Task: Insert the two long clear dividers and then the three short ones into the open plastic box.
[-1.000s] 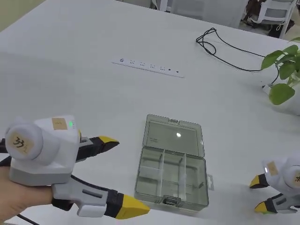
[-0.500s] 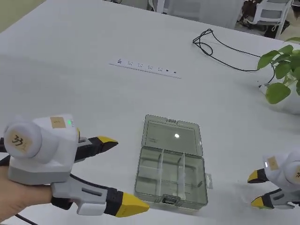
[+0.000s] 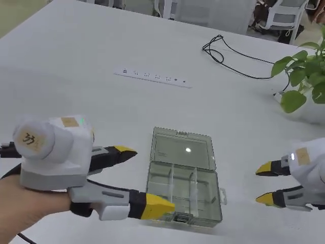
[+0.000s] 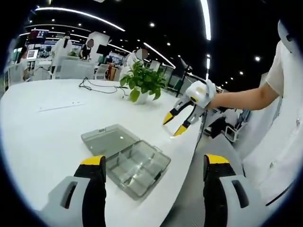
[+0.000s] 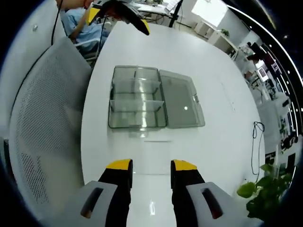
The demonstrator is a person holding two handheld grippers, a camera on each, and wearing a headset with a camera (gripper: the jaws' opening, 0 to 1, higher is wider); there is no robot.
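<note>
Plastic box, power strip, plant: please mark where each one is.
plastic box (image 3: 184, 150), head view, on its open lid.
power strip (image 3: 152, 78), head view, middle of its body.
plant (image 3: 291, 100), head view, on a large leaf.

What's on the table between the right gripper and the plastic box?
Mostly bare white table, plus one small clear piece lying beside the box, maybe a divider. The right gripper view shows it best, ahead of the right gripper.
</note>
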